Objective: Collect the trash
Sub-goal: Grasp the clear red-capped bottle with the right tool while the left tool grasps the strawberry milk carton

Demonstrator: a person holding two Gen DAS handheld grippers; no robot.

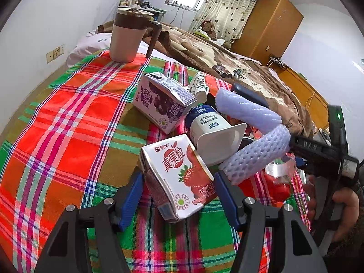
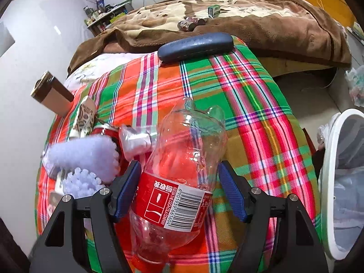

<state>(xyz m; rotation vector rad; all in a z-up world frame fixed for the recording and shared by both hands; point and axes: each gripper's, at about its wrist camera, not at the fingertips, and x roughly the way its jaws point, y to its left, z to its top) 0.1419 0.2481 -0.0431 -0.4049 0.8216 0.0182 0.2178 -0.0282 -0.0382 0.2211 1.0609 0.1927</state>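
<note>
A strawberry milk carton (image 1: 173, 159) sits askew between the blue fingers of my left gripper (image 1: 178, 175), which is shut on it near the tips. Just beyond lie a white yogurt cup (image 1: 211, 129) on its side, a purple milk carton (image 1: 159, 104) and lilac foam net sleeves (image 1: 248, 111). In the right wrist view an empty cola bottle (image 2: 182, 166) with a red label lies on the plaid cloth (image 2: 250, 113) between the fingers of my right gripper (image 2: 180, 163). Its jaws stand wide open; the right finger is clear of the bottle.
A white-rimmed bin (image 2: 327, 170) lined with a bag stands off the table's right edge. A dark glasses case (image 2: 195, 44) lies at the far edge, and a lidded mug (image 1: 129, 36) at the far left corner. A bed with a brown blanket (image 2: 227, 11) lies behind.
</note>
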